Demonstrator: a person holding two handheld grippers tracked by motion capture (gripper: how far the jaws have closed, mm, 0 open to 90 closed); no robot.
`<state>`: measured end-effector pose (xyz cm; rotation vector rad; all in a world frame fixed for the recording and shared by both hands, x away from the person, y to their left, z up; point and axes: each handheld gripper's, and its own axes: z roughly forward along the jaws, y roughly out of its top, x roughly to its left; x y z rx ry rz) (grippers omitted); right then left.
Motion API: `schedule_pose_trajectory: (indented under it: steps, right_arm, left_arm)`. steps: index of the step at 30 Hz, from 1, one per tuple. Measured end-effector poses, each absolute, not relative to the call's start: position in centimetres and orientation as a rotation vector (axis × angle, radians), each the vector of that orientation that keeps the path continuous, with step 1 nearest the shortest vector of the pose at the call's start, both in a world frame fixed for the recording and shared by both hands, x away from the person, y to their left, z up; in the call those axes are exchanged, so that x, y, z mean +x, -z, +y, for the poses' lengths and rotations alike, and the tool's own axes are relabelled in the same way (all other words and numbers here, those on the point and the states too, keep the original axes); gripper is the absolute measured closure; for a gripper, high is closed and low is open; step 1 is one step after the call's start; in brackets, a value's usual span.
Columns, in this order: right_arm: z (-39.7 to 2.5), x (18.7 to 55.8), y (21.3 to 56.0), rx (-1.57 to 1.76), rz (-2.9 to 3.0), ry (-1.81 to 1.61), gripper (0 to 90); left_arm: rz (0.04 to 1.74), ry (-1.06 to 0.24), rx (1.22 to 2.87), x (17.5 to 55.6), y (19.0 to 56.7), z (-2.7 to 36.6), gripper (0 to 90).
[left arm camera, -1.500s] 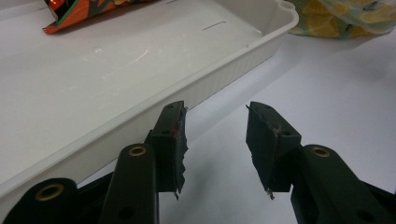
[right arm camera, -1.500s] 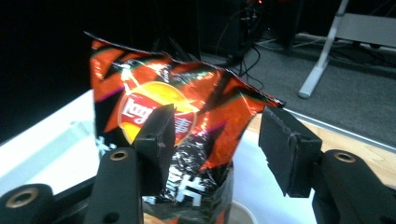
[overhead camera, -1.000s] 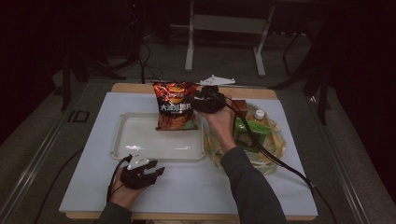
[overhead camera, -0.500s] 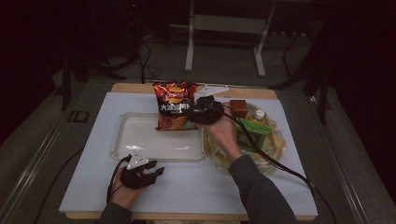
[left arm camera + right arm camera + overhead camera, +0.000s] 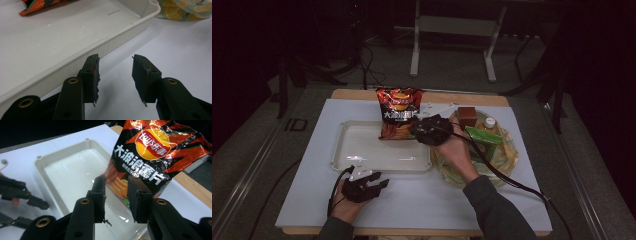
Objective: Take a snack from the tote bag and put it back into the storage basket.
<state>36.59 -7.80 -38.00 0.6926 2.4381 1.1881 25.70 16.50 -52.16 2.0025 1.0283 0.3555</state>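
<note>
A red and black chip bag (image 5: pixel 399 111) leans at the far edge of the white tray (image 5: pixel 339 150), its lower end inside the tray. My right gripper (image 5: pixel 432 130) hovers just right of the bag's lower corner. In the right gripper view its jaws stand apart around nothing, so the right gripper (image 5: pixel 116 181) is open, with the chip bag (image 5: pixel 150 152) close behind them and the tray (image 5: pixel 67 170) below. My left gripper (image 5: pixel 367 185) rests on the table in front of the tray. It is open too (image 5: pixel 115 60), beside the tray's near rim (image 5: pixel 120 37).
A lemon-patterned basket (image 5: pixel 507 155) sits right of the tray and holds a brown box (image 5: pixel 467 116), a green pack (image 5: pixel 484 136) and a white-capped bottle (image 5: pixel 490 122). Its cloth edge (image 5: pixel 180 10) shows beyond the tray. A white mat (image 5: pixel 302 190) covers the table.
My right gripper has drawn back from the bag toward the near side and lower. The bag and the left gripper have stayed put.
</note>
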Motion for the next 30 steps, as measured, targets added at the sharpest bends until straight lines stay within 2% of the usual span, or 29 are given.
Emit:
schedule_pose_trajectory:
  steps: [9, 30]
  right_arm:
    - [-9.6, 35.3, 37.7, 0.676, 2.450, -1.192, 73.6]
    - [-14.9, 32.6, 39.9, 0.743, 2.461, -1.226, 73.9]
  left_arm:
    - [1.031, -0.351, 2.001, 25.8, 52.1, 16.4, 56.4]
    - [1.018, -0.351, 2.005, 25.8, 52.1, 16.1, 56.4]
